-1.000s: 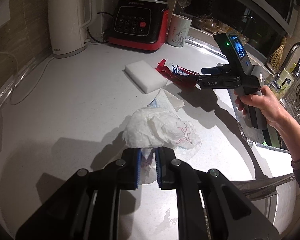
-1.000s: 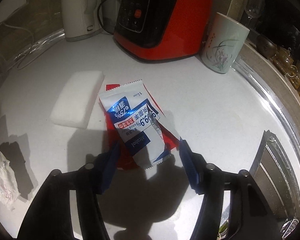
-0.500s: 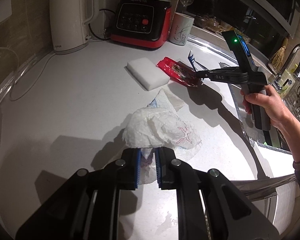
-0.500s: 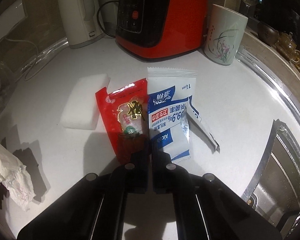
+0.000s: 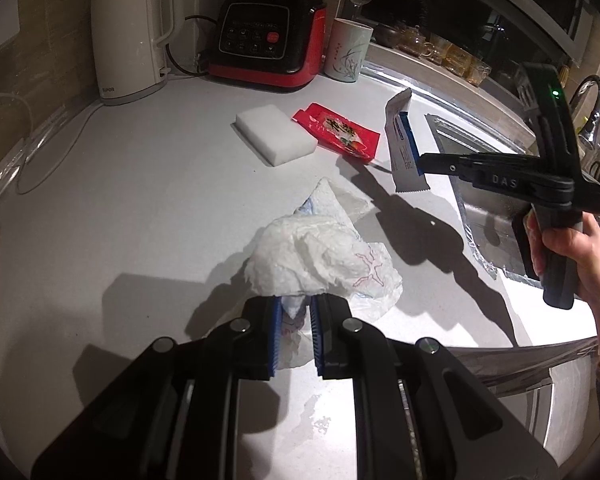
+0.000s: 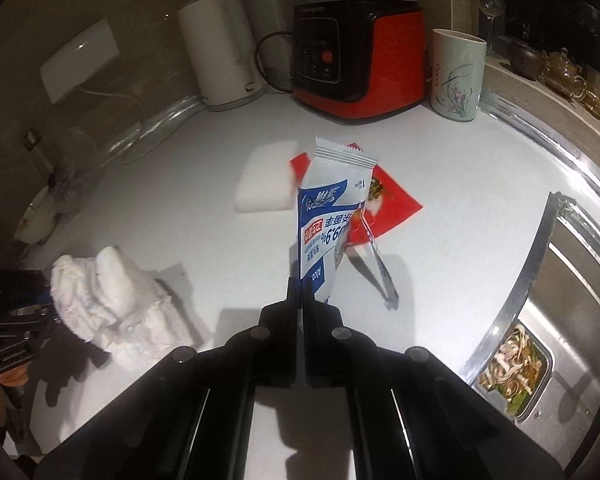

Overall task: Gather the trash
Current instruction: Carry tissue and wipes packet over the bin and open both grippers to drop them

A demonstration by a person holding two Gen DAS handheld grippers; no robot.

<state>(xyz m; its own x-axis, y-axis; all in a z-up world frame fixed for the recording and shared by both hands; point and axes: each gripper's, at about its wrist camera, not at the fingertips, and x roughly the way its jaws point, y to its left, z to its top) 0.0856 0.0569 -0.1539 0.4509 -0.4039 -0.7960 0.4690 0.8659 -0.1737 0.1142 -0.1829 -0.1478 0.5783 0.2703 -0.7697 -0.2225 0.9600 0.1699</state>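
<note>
Food tray shows only from right hand-held gripper, clamped on wipe packet; left hand-held gripper pinches tissue

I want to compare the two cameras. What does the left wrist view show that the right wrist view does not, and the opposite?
Only the left wrist view shows the faucet and the hand holding the right gripper.

Only the right wrist view shows the food tray in the sink and a wall socket.

Both show the blue wipe packet pinched by the right gripper, the crumpled tissue in the left gripper, the red wrapper and the white sponge.
</note>
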